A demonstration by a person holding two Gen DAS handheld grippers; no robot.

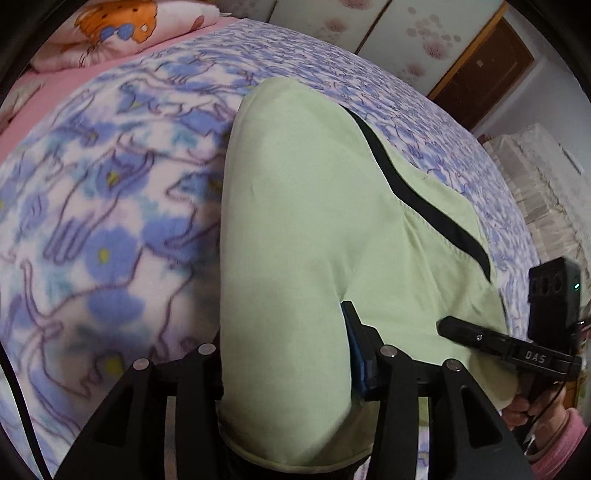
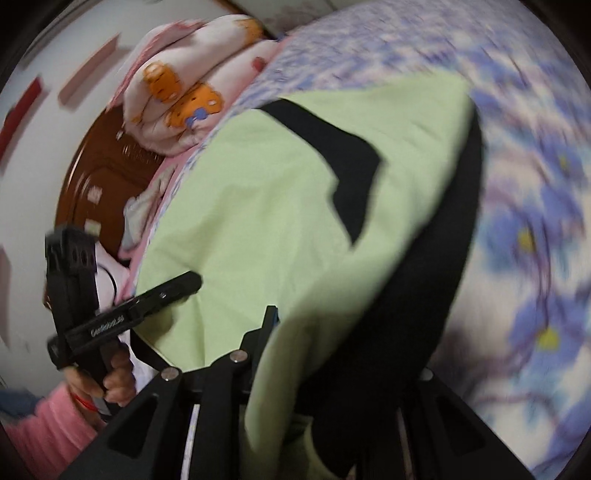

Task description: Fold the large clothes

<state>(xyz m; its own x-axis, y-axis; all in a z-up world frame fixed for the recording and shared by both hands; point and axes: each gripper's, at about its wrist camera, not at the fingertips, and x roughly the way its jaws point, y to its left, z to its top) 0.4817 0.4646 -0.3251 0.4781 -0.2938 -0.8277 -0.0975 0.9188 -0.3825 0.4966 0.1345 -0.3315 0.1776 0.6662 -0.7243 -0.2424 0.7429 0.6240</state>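
Two grippers, one garment. Nearest: left gripper (image 1: 284, 354), jaws clamped on a thick fold of the pale green garment (image 1: 295, 221), cloth filling the gap between them. Right gripper (image 2: 332, 332), seen from its own camera, likewise grasping the garment (image 2: 258, 206): green and black layers bunch between the jaws. The garment is light green with black trim, one narrow black band (image 1: 413, 192) running diagonally and a broader black angled panel (image 2: 347, 173) on the other side. It drapes from both grippers down onto the bed, lying on a blue-and-lilac floral blanket (image 1: 110, 206). Farther off: a folded pink cartoon-print quilt (image 1: 110, 33) at the bed head, floral wardrobe panels (image 1: 332, 22), a brown wooden door (image 1: 484, 81).
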